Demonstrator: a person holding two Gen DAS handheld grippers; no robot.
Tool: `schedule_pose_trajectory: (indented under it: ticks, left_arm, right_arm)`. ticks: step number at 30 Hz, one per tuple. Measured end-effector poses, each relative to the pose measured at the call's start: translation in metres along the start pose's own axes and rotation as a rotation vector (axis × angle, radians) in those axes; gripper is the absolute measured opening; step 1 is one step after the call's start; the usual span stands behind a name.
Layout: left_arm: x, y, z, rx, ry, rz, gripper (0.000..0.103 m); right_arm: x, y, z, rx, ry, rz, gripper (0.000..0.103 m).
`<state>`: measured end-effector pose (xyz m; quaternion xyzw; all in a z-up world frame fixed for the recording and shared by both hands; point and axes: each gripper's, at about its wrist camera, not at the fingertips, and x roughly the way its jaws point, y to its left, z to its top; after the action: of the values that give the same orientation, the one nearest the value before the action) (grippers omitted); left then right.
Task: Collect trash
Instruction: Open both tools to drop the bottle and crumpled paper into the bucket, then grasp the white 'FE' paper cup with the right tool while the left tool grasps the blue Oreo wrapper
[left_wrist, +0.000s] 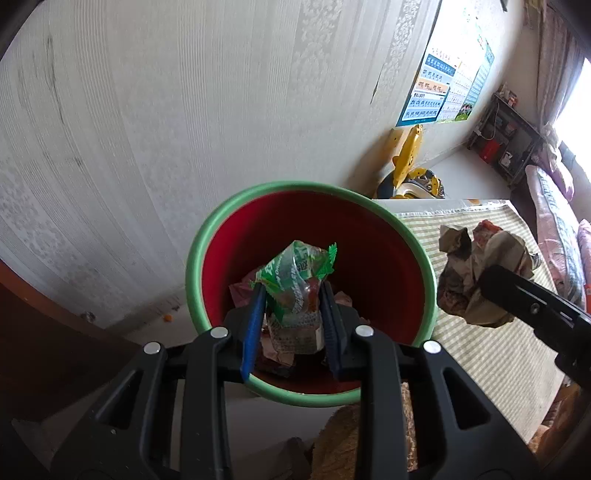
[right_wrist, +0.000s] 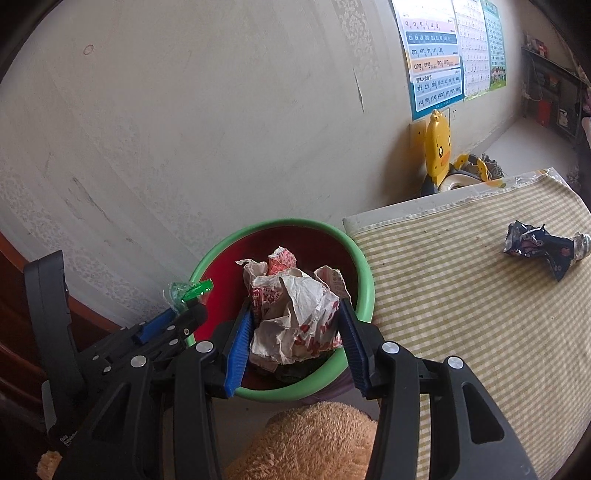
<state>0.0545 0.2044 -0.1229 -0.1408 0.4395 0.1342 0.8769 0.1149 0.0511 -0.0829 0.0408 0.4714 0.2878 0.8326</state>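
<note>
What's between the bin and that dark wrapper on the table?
Right wrist view: only bare striped tablecloth lies between the bin and the dark wrapper.

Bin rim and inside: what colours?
The bin has a green rim and a red inside, clearest in the left wrist view.

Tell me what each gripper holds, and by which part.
Left gripper pinches the green plastic wrapper at its lower middle. Right gripper clamps the crumpled red-printed paper ball across its sides.

Pale patterned wall (left_wrist: 184, 110), bright window (left_wrist: 576, 103)
</note>
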Motion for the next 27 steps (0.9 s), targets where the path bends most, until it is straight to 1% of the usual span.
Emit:
schedule_pose_trajectory:
  ticks: [4,5,6,7,8,10,13,15,18,19,20,23,24,27]
  left_arm:
    - [0.006,0.005,-0.001,-0.02,0.017,-0.001,0.028]
    - [0.007,0.006,-0.002,-0.023,0.02,0.001,0.031]
    - [0.008,0.006,-0.002,-0.028,0.02,0.003,0.036]
    - [0.009,0.007,-0.002,-0.038,0.017,0.003,0.051]
    - [0.009,0.008,-0.003,-0.051,0.005,0.006,0.059]
    - [0.009,0.008,-0.002,-0.055,-0.007,0.016,0.061]
    - [0.013,0.001,-0.002,-0.032,0.009,0.014,0.063]
    - [0.014,-0.007,-0.002,-0.006,0.013,0.005,0.063]
    - [0.015,-0.022,-0.003,0.042,0.012,-0.014,0.063]
    - [0.015,-0.029,-0.002,0.055,0.014,-0.021,0.063]
    - [0.016,-0.037,-0.002,0.07,0.018,-0.035,0.063]
    - [0.019,-0.06,0.0,0.099,0.027,-0.068,0.063]
    - [0.02,-0.068,0.0,0.108,0.031,-0.08,0.063]
    - [0.024,-0.098,0.001,0.15,0.043,-0.126,0.063]
  right_arm:
    - [0.01,0.0,0.001,-0.004,0.011,0.011,0.045]
    - [0.014,0.0,0.001,-0.002,0.011,0.014,0.049]
    - [0.017,0.0,0.002,0.0,0.01,0.016,0.054]
    - [0.019,-0.001,0.002,0.002,0.007,0.021,0.062]
    - [0.02,-0.001,0.002,0.006,0.002,0.027,0.066]
    - [0.024,-0.006,0.004,0.015,-0.001,0.035,0.069]
    - [0.022,-0.026,0.005,0.064,-0.019,0.024,0.073]
    - [0.015,-0.054,0.009,0.123,-0.05,-0.014,0.073]
    - [-0.006,-0.123,0.019,0.277,-0.135,-0.158,0.074]
    - [-0.012,-0.148,0.021,0.341,-0.154,-0.203,0.075]
    - [-0.021,-0.186,0.024,0.445,-0.176,-0.269,0.076]
    - [-0.035,-0.26,0.026,0.63,-0.225,-0.369,0.077]
    - [-0.038,-0.29,0.028,0.689,-0.225,-0.431,0.077]
    - [-0.033,-0.339,0.035,0.767,-0.2,-0.499,0.077]
